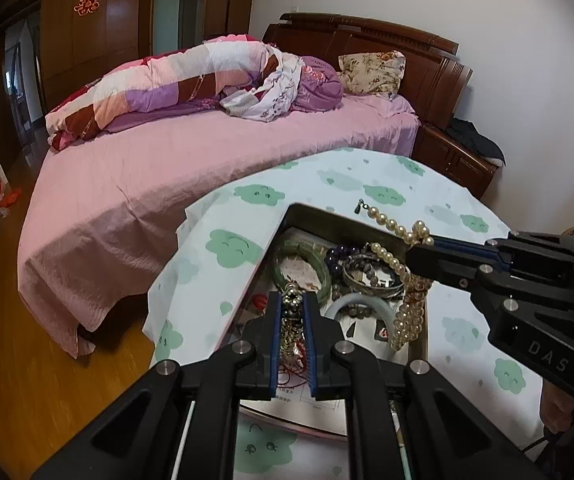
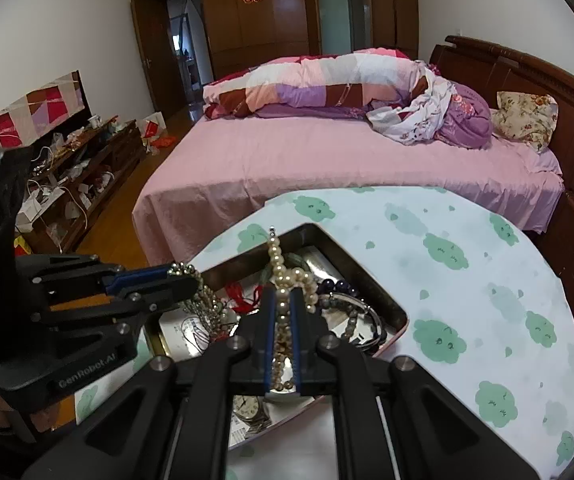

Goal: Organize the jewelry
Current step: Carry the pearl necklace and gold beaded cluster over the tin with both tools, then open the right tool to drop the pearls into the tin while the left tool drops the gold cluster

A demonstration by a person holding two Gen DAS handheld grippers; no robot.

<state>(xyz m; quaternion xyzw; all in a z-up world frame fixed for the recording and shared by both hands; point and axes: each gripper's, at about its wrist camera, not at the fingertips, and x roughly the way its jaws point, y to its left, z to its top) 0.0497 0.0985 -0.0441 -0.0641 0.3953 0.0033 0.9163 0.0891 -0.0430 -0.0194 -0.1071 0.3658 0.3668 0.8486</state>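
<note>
An open metal tin (image 1: 327, 216) (image 2: 371, 276) full of jewelry sits on a round table. My left gripper (image 1: 292, 300) is shut on a metallic beaded chain (image 1: 292, 316) above the tin's left side; it also shows in the right wrist view (image 2: 185, 274). My right gripper (image 2: 283, 294) is shut on a cream pearl necklace (image 2: 281, 268), whose strands hang over the tin (image 1: 397, 264). In the left wrist view the right gripper (image 1: 417, 254) comes in from the right. A green jade bangle (image 1: 315, 258), dark purple beads (image 1: 337, 256) and a silver bangle (image 1: 371, 284) lie in the tin.
The table wears a white cloth with green clouds (image 1: 387, 184) (image 2: 467, 280). A bed with a pink cover (image 1: 191, 168) (image 2: 327, 168) stands just behind it. A cluttered low wooden cabinet (image 2: 75, 184) is at far left. A wristwatch (image 2: 249, 410) lies under my right gripper.
</note>
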